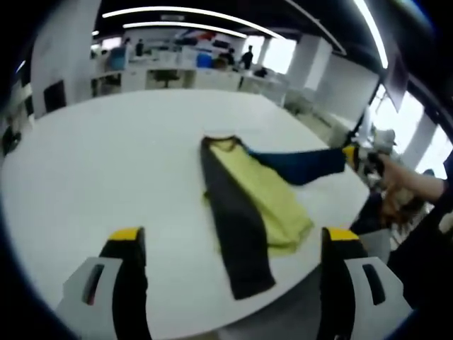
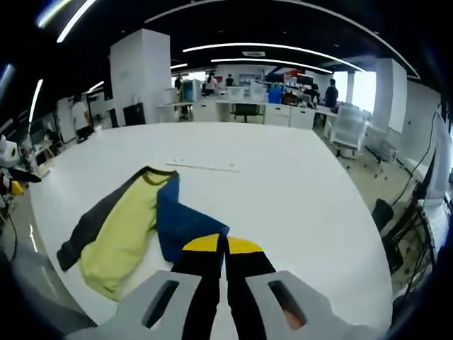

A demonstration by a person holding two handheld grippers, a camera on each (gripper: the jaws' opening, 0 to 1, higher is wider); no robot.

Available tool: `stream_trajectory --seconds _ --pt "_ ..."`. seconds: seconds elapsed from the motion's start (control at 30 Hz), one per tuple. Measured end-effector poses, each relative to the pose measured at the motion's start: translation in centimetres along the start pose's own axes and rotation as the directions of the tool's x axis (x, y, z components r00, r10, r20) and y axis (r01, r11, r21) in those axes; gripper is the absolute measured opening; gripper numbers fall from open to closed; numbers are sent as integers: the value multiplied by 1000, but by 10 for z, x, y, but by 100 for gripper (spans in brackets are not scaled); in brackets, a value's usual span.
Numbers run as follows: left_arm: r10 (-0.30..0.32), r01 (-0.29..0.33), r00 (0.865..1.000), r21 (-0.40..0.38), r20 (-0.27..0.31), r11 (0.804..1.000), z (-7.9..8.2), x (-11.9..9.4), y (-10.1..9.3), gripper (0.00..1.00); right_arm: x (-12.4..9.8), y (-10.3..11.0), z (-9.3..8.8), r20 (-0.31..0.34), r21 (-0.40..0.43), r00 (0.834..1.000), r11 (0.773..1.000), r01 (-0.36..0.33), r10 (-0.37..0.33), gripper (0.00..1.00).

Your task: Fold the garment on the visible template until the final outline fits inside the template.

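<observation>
A yellow, grey and blue garment [image 1: 251, 205] lies mid-table [image 1: 106, 163], its blue sleeve [image 2: 180, 223] pinched in the closed right gripper [image 2: 225, 246] at six o'clock, apparently mid-fold and due to cross the body, while the left gripper [image 1: 233, 237] waits wide open.

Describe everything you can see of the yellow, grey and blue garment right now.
The yellow, dark grey and blue fabric garment lies mostly flat on the white round table, near its edge. A yellow middle panel sits beside a long dark grey strip, with a dark collar at the far end. Its blue part is lifted sideways, pinched in the shut jaws of the right gripper. The left gripper hovers open nearby.
</observation>
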State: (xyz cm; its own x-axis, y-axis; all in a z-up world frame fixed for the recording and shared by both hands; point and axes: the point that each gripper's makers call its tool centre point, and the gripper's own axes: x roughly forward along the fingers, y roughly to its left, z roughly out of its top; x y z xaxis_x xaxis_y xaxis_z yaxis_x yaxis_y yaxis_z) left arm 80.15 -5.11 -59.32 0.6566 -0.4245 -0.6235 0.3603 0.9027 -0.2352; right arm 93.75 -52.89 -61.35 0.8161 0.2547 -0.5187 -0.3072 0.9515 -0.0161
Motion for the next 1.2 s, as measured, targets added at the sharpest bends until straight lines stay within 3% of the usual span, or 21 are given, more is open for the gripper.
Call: stream_trajectory --seconds 0.3,0.47,1.2 --pt "3 -3 1000 -1 -17 1000 1 7 1 99 17 -62 -2 -46 -19 996 997 76 -77 2" --pt "3 -3 1000 -1 -29 1000 -1 11 2 99 27 -84 -7 -82 -30 992 995 97 -99 2" --pt "5 -5 997 7 -76 1000 -4 26 4 99 43 -119 -41 -198 -59 966 986 158 -166 1"
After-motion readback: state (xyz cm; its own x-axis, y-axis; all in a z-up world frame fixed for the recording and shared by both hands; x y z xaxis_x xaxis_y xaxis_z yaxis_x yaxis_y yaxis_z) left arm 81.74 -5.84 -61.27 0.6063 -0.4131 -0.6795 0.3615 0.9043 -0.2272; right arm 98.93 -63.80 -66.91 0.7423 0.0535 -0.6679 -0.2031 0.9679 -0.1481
